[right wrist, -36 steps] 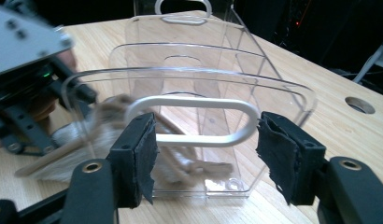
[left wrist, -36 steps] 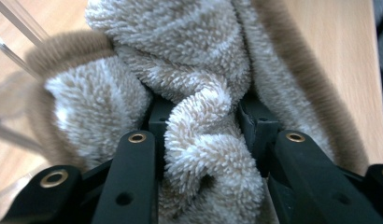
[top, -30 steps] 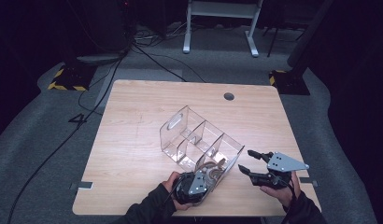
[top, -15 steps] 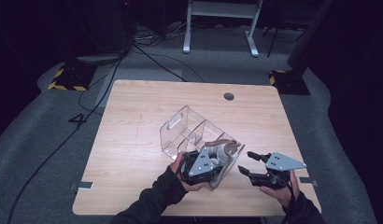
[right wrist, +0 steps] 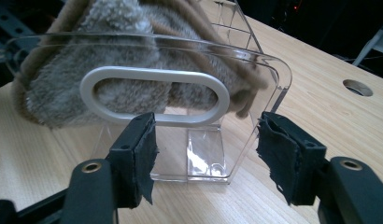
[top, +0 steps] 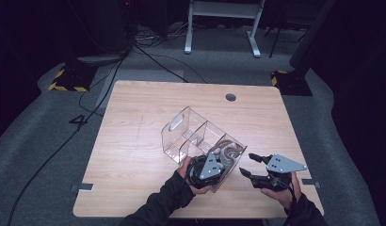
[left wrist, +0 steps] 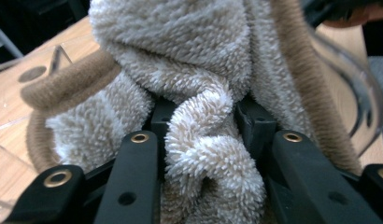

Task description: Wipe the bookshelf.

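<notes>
A soft, fluffy cloth in cream and brown (left wrist: 180,93) is squeezed between the two black jaws of the left gripper (top: 211,168), and those jaws have just been closing a little more on the bunched fold that is seen between them in the left gripper view. The cloth has been lifted since a second ago: back then the left gripper was low at the near edge of the pale wooden table (top: 134,141), and now it is held up at the near end of the clear plastic box with dividers (top: 191,134), with the cloth draped over that end's top rim. In the right gripper view the cloth is seen through the box's clear end wall, behind the white oval handle hole (right wrist: 152,95). The right gripper (top: 251,165) has not been moved; its jaws are spread wide, nothing is held by them, and they are pointed at that end wall without touching it. From this it can be judged that the cloth is being put into the near part of the box, and that the job is about half done, since much of the cloth is not yet pushed down inside. Care may be needed so the light box is not tipped or dragged by the cloth.
</notes>
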Available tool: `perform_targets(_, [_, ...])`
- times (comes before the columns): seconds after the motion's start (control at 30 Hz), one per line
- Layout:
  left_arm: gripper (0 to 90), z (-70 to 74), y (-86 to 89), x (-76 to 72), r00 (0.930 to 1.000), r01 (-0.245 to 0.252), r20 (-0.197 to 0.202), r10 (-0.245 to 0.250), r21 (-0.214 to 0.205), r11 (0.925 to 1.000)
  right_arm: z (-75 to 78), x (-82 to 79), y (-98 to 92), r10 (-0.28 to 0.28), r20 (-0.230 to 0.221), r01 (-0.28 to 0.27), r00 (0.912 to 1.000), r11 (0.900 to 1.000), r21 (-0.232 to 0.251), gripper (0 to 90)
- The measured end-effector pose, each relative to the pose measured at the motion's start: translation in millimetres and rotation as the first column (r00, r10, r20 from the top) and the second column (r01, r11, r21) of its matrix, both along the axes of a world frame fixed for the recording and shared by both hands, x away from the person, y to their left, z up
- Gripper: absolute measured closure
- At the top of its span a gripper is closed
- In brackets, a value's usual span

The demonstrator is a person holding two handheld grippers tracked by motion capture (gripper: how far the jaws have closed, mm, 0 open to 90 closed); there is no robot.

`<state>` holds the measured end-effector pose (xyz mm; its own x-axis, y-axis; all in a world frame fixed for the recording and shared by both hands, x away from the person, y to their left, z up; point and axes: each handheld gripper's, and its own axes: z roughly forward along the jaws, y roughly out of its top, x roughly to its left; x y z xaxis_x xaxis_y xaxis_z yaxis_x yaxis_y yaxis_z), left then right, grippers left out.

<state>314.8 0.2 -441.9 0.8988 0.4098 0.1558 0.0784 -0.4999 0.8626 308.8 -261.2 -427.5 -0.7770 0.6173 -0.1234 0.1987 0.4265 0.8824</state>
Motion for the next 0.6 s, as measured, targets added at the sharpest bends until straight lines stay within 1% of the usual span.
perform_targets(0.17, [65.5,0.1,3.3,-5.8,0.9998,-0.001,0.02,0.001,0.022,0.9998,1.6,-0.4,-1.9,-0.001,0.003,0.001,1.0,0.9999,0.012,37.2])
perform_targets(0.27, [63.6,0.1,9.0,-9.4,0.9999,-0.008,0.014,0.008,0.012,0.9999,3.3,0.2,-3.9,0.001,0.011,-0.001,0.9999,0.9999,0.016,36.4])
perform_targets(0.33, [63.7,-0.6,13.8,-11.9,1.0,-0.002,0.008,0.002,0.007,1.0,3.8,0.4,-4.2,0.008,0.009,-0.008,0.9999,0.9998,0.02,36.4])
perform_targets(0.4, [64.0,-1.4,18.7,-14.5,1.0,0.002,-0.002,-0.002,0.007,1.0,5.7,0.1,-4.4,0.013,0.017,-0.013,0.9998,0.9996,0.024,36.0])
perform_targets(0.43, [64.0,-2.2,24.6,-16.6,0.9997,0.003,-0.024,-0.003,-0.012,0.9999,6.4,-0.2,-4.0,0.021,0.019,-0.021,0.9996,0.9994,0.027,35.9])
perform_targets(0.47, [63.9,-2.2,24.6,-16.6,0.9997,0.003,-0.024,-0.003,-0.012,0.9999,6.4,-0.2,-4.0,0.021,0.019,-0.021,0.9996,0.9994,0.027,35.9])
perform_targets(0.5, [64.0,-2.4,27.7,-17.3,0.9991,0.005,-0.042,-0.006,-0.029,0.9996,9.0,-0.9,-2.6,0.034,0.034,-0.035,0.9989,0.9992,0.02,35.4])
perform_targets(0.53, [64.0,-2.2,31.2,-17.9,0.9979,0.006,-0.064,-0.009,-0.055,0.9985,9.0,-0.9,-2.6,0.034,0.034,-0.035,0.9989,0.9992,0.02,35.4])
perform_targets(0.57, [64.0,-0.5,34.3,-19.2,0.9971,0.001,-0.076,-0.007,-0.08,0.9968,10.6,-1.1,-1.7,0.051,0.037,-0.052,0.998,0.9983,0.025,35.4])
perform_targets(0.6, [64.1,3.2,35.9,-21.3,0.9979,0.004,-0.064,-0.009,-0.076,0.9971,12.2,-1.5,-0.1,0.055,0.043,-0.056,0.9975,0.9982,0.02,35.4])
